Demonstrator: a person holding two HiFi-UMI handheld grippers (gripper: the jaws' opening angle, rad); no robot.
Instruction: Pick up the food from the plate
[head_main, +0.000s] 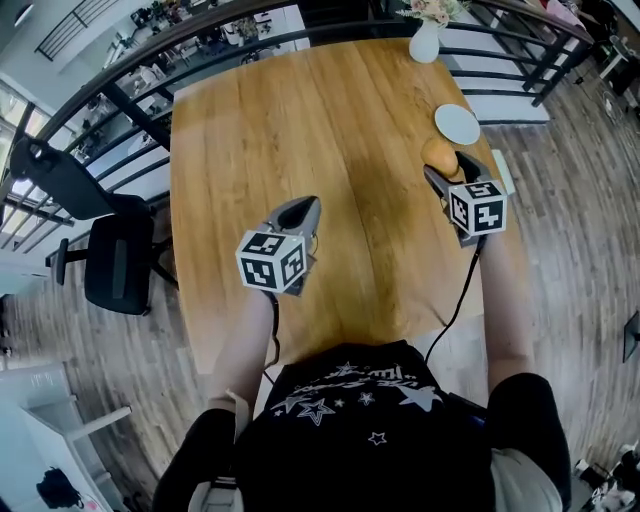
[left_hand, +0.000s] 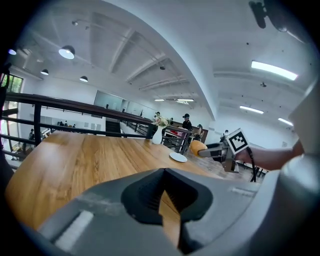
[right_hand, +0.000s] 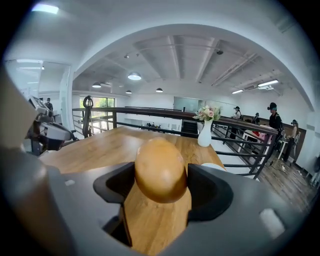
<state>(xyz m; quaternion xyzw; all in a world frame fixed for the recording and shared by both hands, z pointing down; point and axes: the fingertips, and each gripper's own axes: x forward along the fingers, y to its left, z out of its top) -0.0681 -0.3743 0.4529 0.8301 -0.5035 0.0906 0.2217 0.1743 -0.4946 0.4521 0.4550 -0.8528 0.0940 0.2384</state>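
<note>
Between right claw (right_hand: 161, 192) jaws: bread roll (right_hand: 160, 169), clamped, off plate (head_main: 457, 124).

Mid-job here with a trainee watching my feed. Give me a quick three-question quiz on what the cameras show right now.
1. Multiple choice: what does the right hand-held gripper grip between its jaws? A) the vase B) the bun C) nothing
2. True or false: the white plate has no food on it.
3. Fill in: the left hand-held gripper, with nothing in its jaws, is held above the wooden ___.

Key: 1 B; 2 true; 3 table.
</note>
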